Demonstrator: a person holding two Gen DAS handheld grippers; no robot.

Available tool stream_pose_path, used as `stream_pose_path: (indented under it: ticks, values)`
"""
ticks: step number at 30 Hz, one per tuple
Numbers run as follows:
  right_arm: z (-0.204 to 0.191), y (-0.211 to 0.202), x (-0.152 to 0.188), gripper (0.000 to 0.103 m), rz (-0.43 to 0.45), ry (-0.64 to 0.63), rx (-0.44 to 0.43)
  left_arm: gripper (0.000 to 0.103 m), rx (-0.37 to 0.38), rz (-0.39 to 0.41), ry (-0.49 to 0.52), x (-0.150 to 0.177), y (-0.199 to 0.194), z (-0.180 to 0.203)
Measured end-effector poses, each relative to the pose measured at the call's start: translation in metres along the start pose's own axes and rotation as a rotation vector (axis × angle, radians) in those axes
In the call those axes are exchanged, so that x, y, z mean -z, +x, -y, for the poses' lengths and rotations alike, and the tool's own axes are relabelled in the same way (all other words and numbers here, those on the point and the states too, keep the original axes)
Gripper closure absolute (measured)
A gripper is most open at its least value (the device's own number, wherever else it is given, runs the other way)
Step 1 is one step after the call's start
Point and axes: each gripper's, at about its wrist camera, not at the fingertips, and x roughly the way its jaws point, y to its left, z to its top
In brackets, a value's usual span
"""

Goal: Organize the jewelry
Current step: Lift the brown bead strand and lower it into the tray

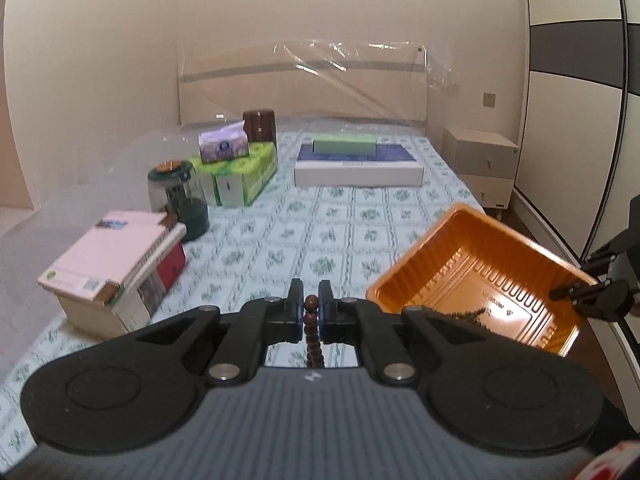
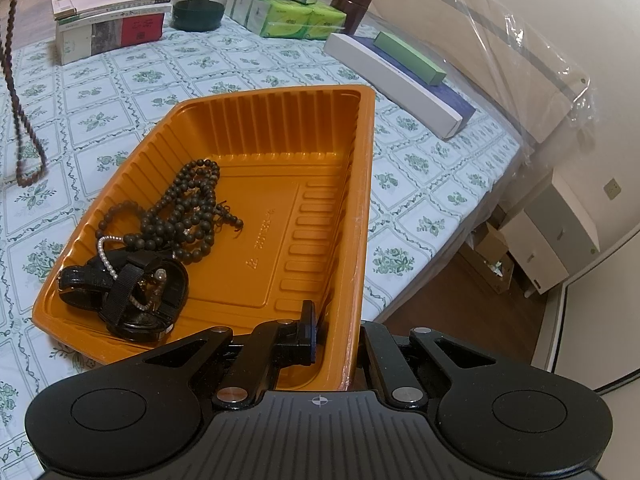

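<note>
- On my left I have the left gripper [image 1: 311,312] with its jaws clamped on a long strand of small round brown wooden beads [image 1: 311,322]; the right wrist view shows the loop of it hanging free above the floral bedsheet [image 2: 120,80], well left of the tray.
- I judge this strand light and limp: it will swing and pool where it lands. The pinch near the top of the loop suits it, since the beads are smooth and could slip through a loose hold.
- In the middle sits the orange ribbed plastic tray [image 2: 280,112], holding a heap of dark beaded strands [image 2: 188,212], a small white pearl string [image 2: 106,254] and black strap pieces [image 2: 128,292].
- On my right, the right gripper [image 2: 338,338] has its jaws closed on the tray's near wall, one finger inside and one outside. The thin wall looks flexible, so I count on it bending if pulled.
</note>
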Motion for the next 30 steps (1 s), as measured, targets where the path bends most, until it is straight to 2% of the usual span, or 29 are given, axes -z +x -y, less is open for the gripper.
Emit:
stream_pose_path:
  ticks: [17,24,30]
  values:
    - [0.009,0.001,-0.008,0.1,0.047,0.039,-0.04,0.097,0.103,0.096,0.026,-0.052,-0.004,0.029]
    - [0.009,0.002,-0.014,0.1,0.054,0.035,-0.053,0.097,0.182,0.141,0.055,-0.079,0.001,0.059]
    - [0.017,0.006,-0.011,0.1,0.045,0.075,-0.083,0.097,0.245,0.141,0.071,-0.091,0.015,0.089]
